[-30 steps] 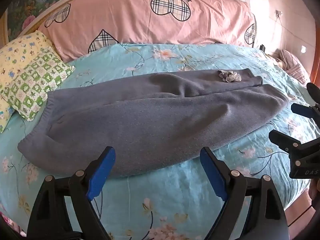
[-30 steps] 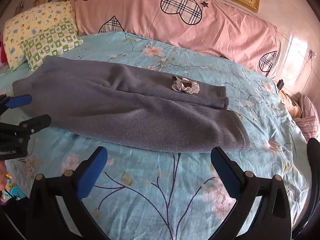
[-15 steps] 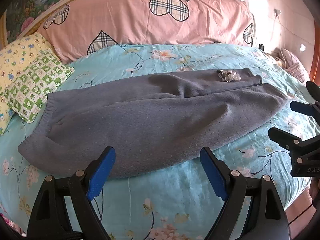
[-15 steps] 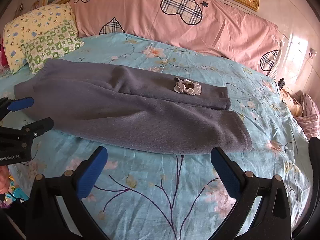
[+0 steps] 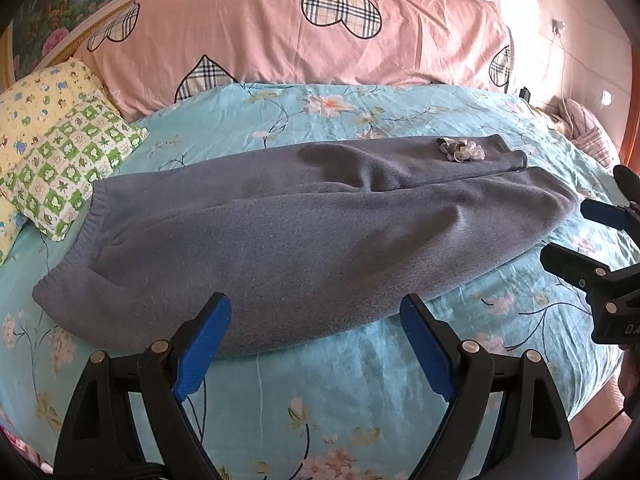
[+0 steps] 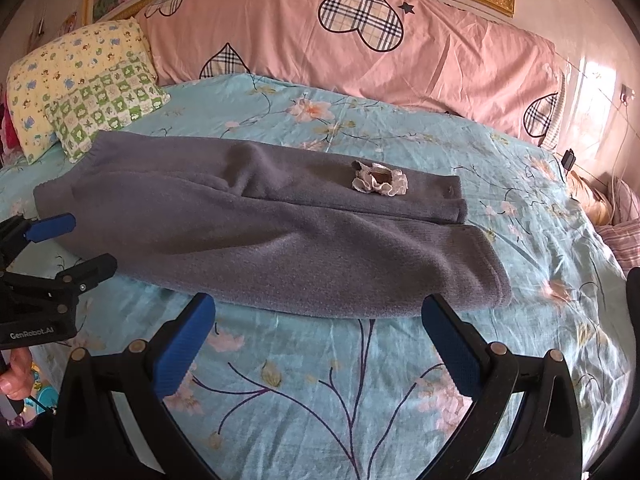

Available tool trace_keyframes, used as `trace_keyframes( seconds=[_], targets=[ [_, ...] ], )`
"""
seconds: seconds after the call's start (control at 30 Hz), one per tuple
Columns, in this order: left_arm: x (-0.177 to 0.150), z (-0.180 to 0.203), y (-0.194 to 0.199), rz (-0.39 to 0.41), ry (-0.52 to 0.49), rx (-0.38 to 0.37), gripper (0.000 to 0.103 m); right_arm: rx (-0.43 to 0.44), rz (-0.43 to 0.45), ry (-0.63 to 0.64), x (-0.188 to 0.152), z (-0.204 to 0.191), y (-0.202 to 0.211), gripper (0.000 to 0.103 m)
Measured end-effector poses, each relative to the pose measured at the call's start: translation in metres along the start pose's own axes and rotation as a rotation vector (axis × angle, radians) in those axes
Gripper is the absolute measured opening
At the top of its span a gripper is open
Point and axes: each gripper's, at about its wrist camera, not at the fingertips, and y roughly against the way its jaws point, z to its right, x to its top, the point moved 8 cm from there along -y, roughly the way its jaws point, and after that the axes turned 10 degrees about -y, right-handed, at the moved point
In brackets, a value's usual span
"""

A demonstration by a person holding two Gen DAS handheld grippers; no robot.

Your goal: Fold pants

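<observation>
Grey fleece pants (image 5: 304, 240) lie flat across the turquoise floral bedsheet (image 5: 320, 392), waistband at the left, leg ends at the right, one leg laid over the other. A small grey-white flower patch (image 5: 460, 149) sits on the far leg. In the right wrist view the pants (image 6: 260, 236) and patch (image 6: 379, 179) show too. My left gripper (image 5: 316, 340) is open and empty, just before the pants' near edge. My right gripper (image 6: 316, 344) is open and empty near the leg ends; it shows at the left wrist view's right edge (image 5: 568, 232).
A long pink pillow (image 5: 296, 32) with plaid hearts lies along the headboard. A green-and-yellow patterned pillow (image 5: 60, 160) sits at the left by the waistband. A striped cloth (image 6: 624, 236) lies at the bed's right edge. The left gripper shows at the left edge of the right wrist view (image 6: 72, 244).
Both grippers have moved slightly closer to the pants' near edge. The pants have not moved. Both grippers stay open.
</observation>
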Motion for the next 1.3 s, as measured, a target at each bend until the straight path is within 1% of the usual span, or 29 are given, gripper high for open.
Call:
trace_keyframes(
  seconds=[0.23,0.73,1.3],
  targets=[
    [-0.001,0.001,-0.002,-0.005,-0.013,-0.009,0.087,0.008,-0.001,0.002,0.002,-0.003,-0.001,0.103],
    [-0.001,0.002,-0.006,-0.013,-0.009,-0.017,0.087,0.011,-0.004,0.004,0.0,-0.005,-0.002,0.103],
    [0.0,0.003,-0.012,-0.021,0.0,-0.039,0.087,0.034,-0.011,-0.01,0.004,-0.005,-0.005,0.103]
  ],
)
